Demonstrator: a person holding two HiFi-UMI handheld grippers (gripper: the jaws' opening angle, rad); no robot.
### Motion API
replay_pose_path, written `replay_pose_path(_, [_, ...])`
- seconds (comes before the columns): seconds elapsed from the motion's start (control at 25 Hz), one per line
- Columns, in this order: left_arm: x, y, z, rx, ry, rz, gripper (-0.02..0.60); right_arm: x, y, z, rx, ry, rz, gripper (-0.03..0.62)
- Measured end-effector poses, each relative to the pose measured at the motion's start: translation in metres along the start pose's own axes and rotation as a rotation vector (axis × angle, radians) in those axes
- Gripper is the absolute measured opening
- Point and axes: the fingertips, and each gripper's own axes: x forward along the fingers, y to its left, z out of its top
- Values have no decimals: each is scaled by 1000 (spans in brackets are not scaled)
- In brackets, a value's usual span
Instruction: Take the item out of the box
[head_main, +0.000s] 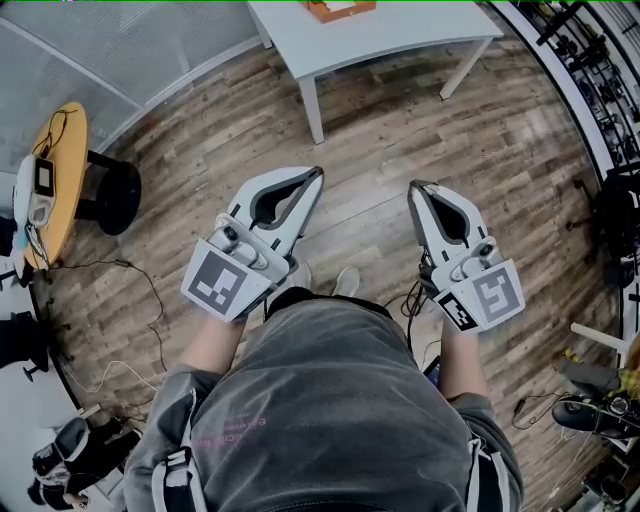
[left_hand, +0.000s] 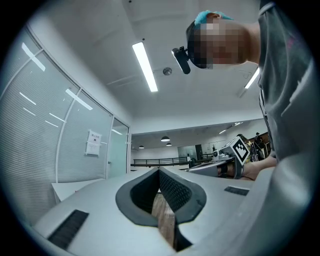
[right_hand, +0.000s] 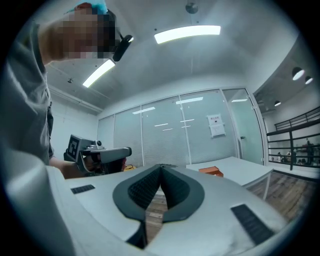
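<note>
Zero progress: left tool (head_main: 317, 173) and right tool (head_main: 414, 186) clamped together, empty, box (head_main: 340, 8) on tabletop (head_main: 400, 35) untouched.

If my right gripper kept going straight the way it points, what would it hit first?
Nothing near: the shut right gripper faces open air. The white table looks first in line, its orange box right of that path, though it might pass above the tabletop; depth is unclear.
</note>
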Motion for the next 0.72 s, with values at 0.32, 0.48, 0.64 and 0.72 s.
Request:
replay_pose_path(0.32, [19,-28,-3,10,6,22,2,-26,-18,-1,7,-5,33,5])
replay_pose_path(0.48, [24,-30,-1,15,8,31,2,-29,-23,2,12,-13,42,5])
replay_pose_path(0.64, [27,-27,-2,16,11,34,2,-28,-28,2,18,-17,41,5])
replay_pose_path(0.72, [29,-25,-2,13,7,35,2,-27,-31,2,15,-14,41,5])
